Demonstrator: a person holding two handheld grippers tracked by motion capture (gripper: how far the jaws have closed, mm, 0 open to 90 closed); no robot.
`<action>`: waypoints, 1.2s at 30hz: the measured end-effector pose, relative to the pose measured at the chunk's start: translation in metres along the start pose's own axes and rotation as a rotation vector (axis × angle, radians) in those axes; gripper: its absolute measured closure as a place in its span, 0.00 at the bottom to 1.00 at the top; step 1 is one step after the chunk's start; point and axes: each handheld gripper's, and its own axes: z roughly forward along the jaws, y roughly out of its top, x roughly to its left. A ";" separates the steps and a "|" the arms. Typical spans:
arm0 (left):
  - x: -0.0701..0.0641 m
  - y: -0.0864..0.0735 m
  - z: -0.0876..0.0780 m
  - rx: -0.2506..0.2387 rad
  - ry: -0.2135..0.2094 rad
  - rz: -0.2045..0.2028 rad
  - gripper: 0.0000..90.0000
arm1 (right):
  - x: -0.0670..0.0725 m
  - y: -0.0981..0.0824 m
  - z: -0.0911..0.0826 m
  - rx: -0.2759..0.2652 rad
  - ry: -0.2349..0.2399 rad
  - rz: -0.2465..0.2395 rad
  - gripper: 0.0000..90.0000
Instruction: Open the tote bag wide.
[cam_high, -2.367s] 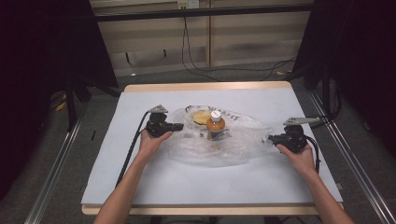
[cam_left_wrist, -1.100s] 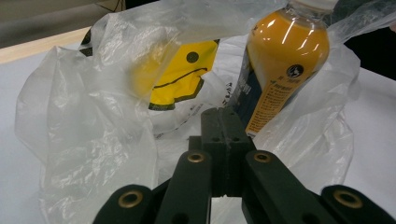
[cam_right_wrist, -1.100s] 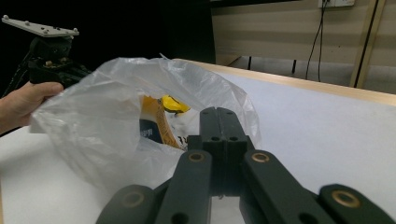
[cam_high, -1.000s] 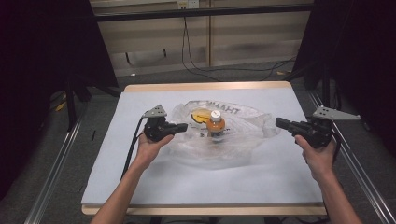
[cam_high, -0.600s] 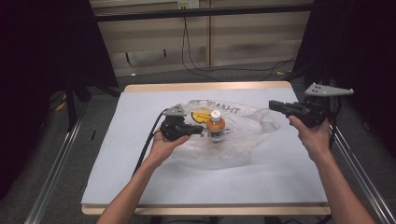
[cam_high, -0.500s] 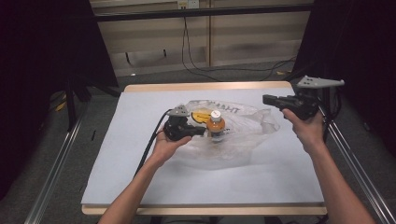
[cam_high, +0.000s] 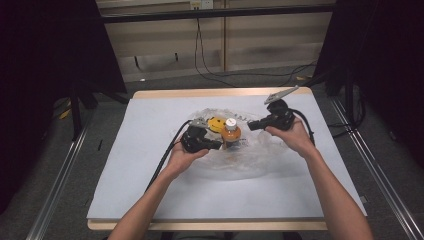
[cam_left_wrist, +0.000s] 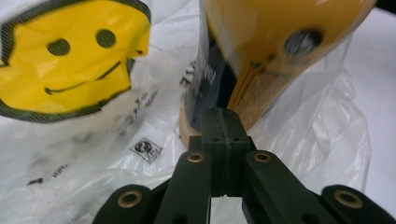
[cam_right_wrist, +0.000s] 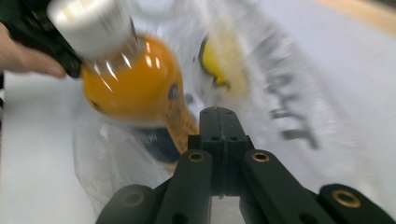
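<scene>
An orange bottle (cam_high: 231, 134) with a white cap stands upright on a crumpled clear plastic bag (cam_high: 250, 160) printed with a yellow smiley face (cam_high: 216, 123). My left gripper (cam_high: 218, 145) is shut, its tips right against the bottle's lower left side. In the left gripper view the closed jaws (cam_left_wrist: 223, 114) meet the bottle (cam_left_wrist: 280, 37) near its label, and the smiley (cam_left_wrist: 70, 60) is to their left. My right gripper (cam_high: 250, 126) is shut and points at the bottle from the right, a short way off. The right gripper view, with its gripper (cam_right_wrist: 218, 112), shows the bottle (cam_right_wrist: 135, 88) tilted and blurred.
The bag lies in the middle of a white-covered table (cam_high: 150, 190) with a wooden rim. Black cables (cam_high: 162, 160) trail from both grippers. Metal rails (cam_high: 60, 200) run along the floor on either side, and dark curtains hang at left and right.
My right gripper swung in from the table's right edge leftward to just beside the bottle. The left gripper slid right to the bottle and stays against it.
</scene>
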 end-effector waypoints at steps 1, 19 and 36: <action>0.000 0.000 0.001 0.022 0.008 0.006 1.00 | 0.000 -0.003 0.007 0.021 0.012 0.002 1.00; -0.019 -0.022 0.019 0.180 -0.070 0.073 1.00 | -0.032 -0.026 0.077 0.235 -0.024 0.103 1.00; -0.058 -0.050 -0.006 0.211 -0.152 0.139 1.00 | -0.081 -0.017 0.078 0.136 -0.272 0.258 1.00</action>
